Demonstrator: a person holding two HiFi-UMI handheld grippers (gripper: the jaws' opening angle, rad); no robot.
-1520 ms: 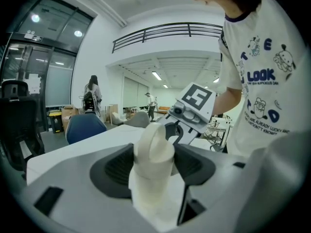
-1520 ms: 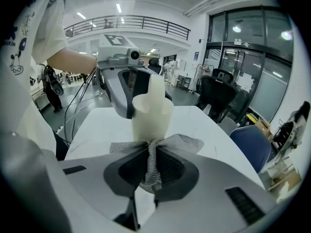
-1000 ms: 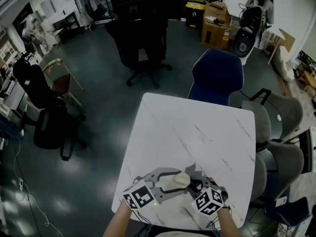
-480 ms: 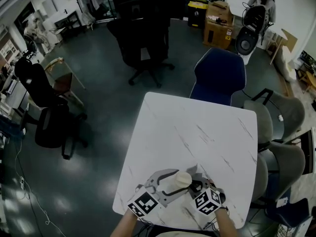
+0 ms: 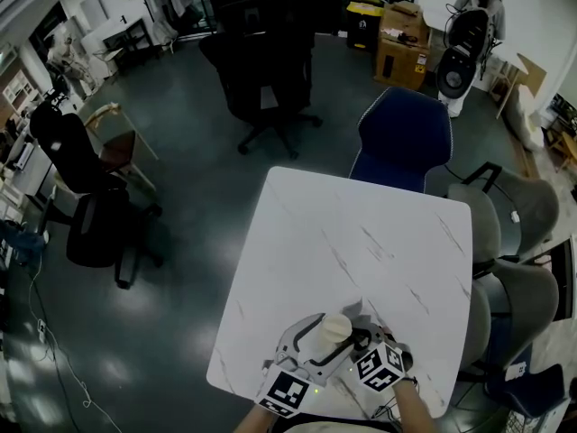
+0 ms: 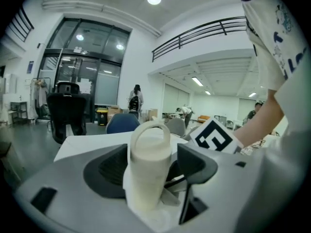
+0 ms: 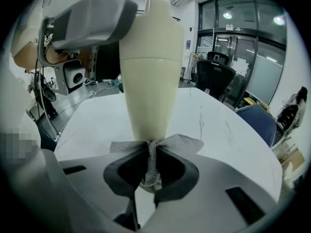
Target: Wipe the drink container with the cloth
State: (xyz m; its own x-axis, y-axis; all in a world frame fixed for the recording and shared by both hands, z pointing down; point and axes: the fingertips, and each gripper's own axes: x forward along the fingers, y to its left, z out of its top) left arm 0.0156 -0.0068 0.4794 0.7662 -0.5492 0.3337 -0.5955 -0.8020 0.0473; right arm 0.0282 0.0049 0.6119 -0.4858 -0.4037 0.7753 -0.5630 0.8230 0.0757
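A cream drink bottle (image 5: 336, 326) with a loop handle stands upright near the front edge of the white table (image 5: 361, 233). My left gripper (image 5: 323, 339) reaches round it; the bottle (image 6: 148, 149) sits deep between the jaws, which have just been opening, and a narrow gap shows beside the right pad (image 6: 194, 164). My right gripper (image 7: 150, 166) is shut on a bunched grey mesh cloth (image 7: 180, 142), which it presses against the bottle's (image 7: 148, 72) lower part. The cloth hides the bottle's base. The left gripper's finger (image 7: 87, 16) shows at the bottle's top.
A blue chair (image 5: 404, 133) stands at the table's far edge and grey chairs (image 5: 505, 206) along its right side. A black office chair (image 5: 261, 70) stands further back on the dark floor. The far part of the table is bare.
My left gripper has swung round the bottle: its marker cube moved right and down toward the bottom centre of the head view. The right gripper and the bottle have barely moved.
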